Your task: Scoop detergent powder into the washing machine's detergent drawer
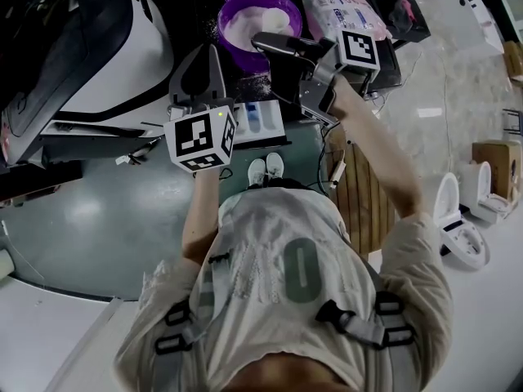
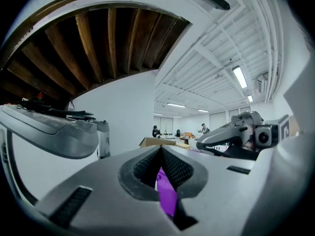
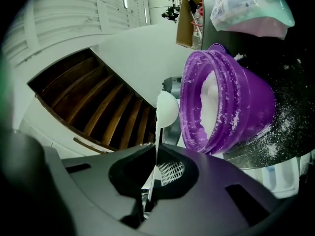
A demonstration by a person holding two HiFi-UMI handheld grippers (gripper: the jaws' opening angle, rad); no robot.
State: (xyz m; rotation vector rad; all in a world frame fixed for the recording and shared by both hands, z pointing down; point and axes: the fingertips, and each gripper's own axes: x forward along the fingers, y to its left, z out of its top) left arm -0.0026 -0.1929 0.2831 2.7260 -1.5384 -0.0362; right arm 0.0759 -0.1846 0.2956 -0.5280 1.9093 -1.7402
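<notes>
Right gripper: the right gripper (image 3: pixel 155 154) has its jaws squeezed tight on the thin handle of a white spoon (image 3: pixel 167 107).
Spoon: the round end is up in the air, just beside the left rim of the purple bowl (image 3: pixel 251 102). I cannot tell if there is any powder in it.
Left gripper: the left gripper (image 2: pixel 161 154) has its jaws pinched on a thin purple piece (image 2: pixel 167 195). I think it is the edge of the bowl, but I cannot be sure.
Powder: the white powder (image 3: pixel 211 100) is inside the bowl, at the far end of the dark top (image 3: pixel 295 82). Some spilled powder (image 3: pixel 280 127) lies around the bowl.
Drawer: the detergent drawer (image 1: pixel 260 121) is pulled out, nearer to the person than the bowl. The washing machine (image 1: pixel 90 47) is on the left.
Bag: a pink and white bag (image 1: pixel 343 11) lies to the right of the bowl.
Risk, spoon: the handle is very thin, so it could turn in the jaws and tip the powder out.
Risk, way over: the spoon must go from the bowl to the drawer. A shake could drop powder on the way.
Risk, bowl: a pull on its edge could tip it over.
Risk, drawer: the slots look small, so powder could land in the wrong one.
</notes>
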